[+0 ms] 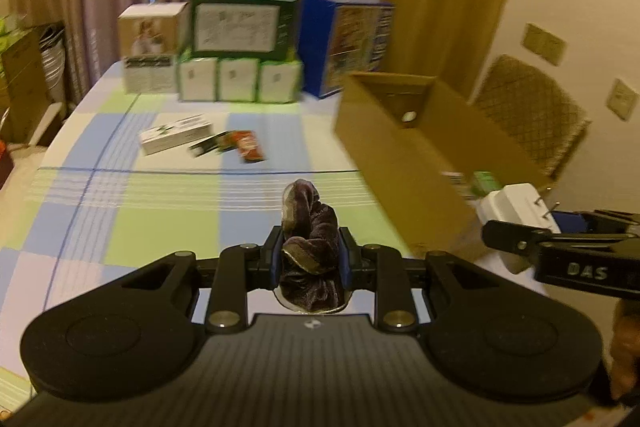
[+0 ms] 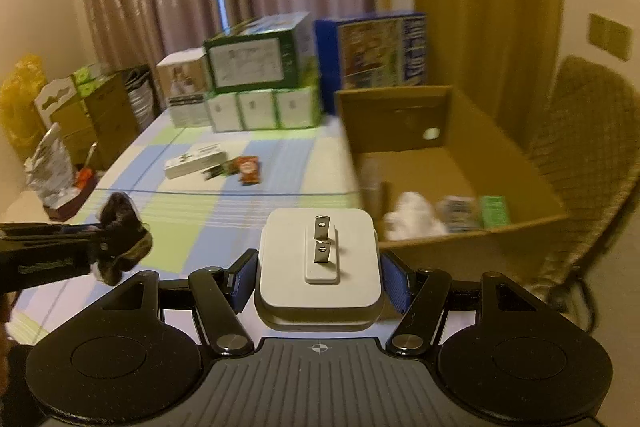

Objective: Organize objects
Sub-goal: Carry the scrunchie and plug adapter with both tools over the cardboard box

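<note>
A: What do you have in each hand?

B: My left gripper (image 1: 309,259) is closed down narrow on a dark velvet scrunchie (image 1: 310,247); the fabric bulges up between the blue pads at the lower centre of the left wrist view. My right gripper (image 2: 319,277) is closed only as far as a white plug adapter (image 2: 319,259) allows, with its 2 metal prongs facing up at the lower centre of the right wrist view.

A: How do they handle?

B: I judge the scrunchie light and soft. It squashes, so any bite across the bunched fabric should hold, though a loose loop could snag. The adapter looks rigid, smooth and a bit heavier. I grip its flat sides and keep off the prongs, since smooth plastic could slide if it tilts.

A: Where do they go?

B: Most likely the open cardboard box (image 2: 496,147) at the right of the right wrist view. It already holds something white and crumpled and a few small packets. Both grippers hang above the checked tablecloth (image 1: 160,195), near the box's front left corner.

A: Anything left?

B: A white carton (image 1: 174,138) and 2 small packets (image 1: 250,145) lie mid-table, in front of the stacked boxes (image 1: 240,43).
</note>
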The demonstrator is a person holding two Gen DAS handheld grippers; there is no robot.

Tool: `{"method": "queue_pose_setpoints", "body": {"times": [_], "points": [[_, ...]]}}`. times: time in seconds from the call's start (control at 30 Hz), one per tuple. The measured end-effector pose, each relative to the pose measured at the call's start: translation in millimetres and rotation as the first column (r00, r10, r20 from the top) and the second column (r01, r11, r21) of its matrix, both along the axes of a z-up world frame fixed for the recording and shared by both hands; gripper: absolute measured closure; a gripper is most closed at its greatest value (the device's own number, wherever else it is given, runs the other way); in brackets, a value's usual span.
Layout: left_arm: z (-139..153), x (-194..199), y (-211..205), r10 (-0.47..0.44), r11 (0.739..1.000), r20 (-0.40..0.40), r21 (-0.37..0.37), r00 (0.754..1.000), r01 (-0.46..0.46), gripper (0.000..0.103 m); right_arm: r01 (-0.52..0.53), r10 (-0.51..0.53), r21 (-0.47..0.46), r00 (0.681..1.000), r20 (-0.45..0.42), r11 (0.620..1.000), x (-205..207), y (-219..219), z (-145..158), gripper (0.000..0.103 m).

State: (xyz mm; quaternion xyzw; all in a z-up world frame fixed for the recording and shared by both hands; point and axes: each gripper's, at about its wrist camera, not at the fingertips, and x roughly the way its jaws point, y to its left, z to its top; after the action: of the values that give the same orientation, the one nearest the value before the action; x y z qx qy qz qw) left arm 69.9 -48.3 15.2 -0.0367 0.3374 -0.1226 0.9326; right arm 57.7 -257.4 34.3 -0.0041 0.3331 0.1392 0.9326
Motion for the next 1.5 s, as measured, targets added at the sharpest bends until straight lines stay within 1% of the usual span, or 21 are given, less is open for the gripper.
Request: {"method": "queue_pose_setpoints", "body": {"times": [0.2,0.37,0.5,0.8,1.3,1.5], "points": [[16.4,-19.8,-43.3,-0.091,0.996,0.021,-0.001,0.996,0.091,0.081,0.081,-0.081,0.005,0.996,0.022,0.997,-23.3,-42.9,11.8,0.041],[19.2,-30.1,-72.9,-0.149,0.989,0.023,0.012,0.989,0.149,0.081,0.136,-0.136,0.018,0.990,0.024,0.991,-37.0,-71.2,14.7,0.041],[19.0,-34.7,-90.0,-0.178,0.984,0.020,0.024,0.984,0.177,0.081,0.166,-0.167,0.034,0.985,0.030,0.985,-42.7,-88.3,17.9,0.041],[20.5,-32.1,-113.9,-0.212,0.976,0.011,0.056,0.977,0.211,0.081,0.194,-0.197,0.059,0.980,0.040,0.979,-42.7,-107.3,20.9,0.041],[14.7,-21.9,-135.8,-0.238,0.969,-0.025,0.064,0.971,0.239,0.081,0.223,-0.226,0.080,0.974,0.031,0.972,-36.3,-126.8,14.4,0.041],[18.5,-2.0,-148.0,-0.248,0.966,-0.015,0.066,0.969,0.249,0.081,0.214,-0.218,0.078,0.975,0.049,0.974,-19.3,-134.1,20.9,0.041]]}}
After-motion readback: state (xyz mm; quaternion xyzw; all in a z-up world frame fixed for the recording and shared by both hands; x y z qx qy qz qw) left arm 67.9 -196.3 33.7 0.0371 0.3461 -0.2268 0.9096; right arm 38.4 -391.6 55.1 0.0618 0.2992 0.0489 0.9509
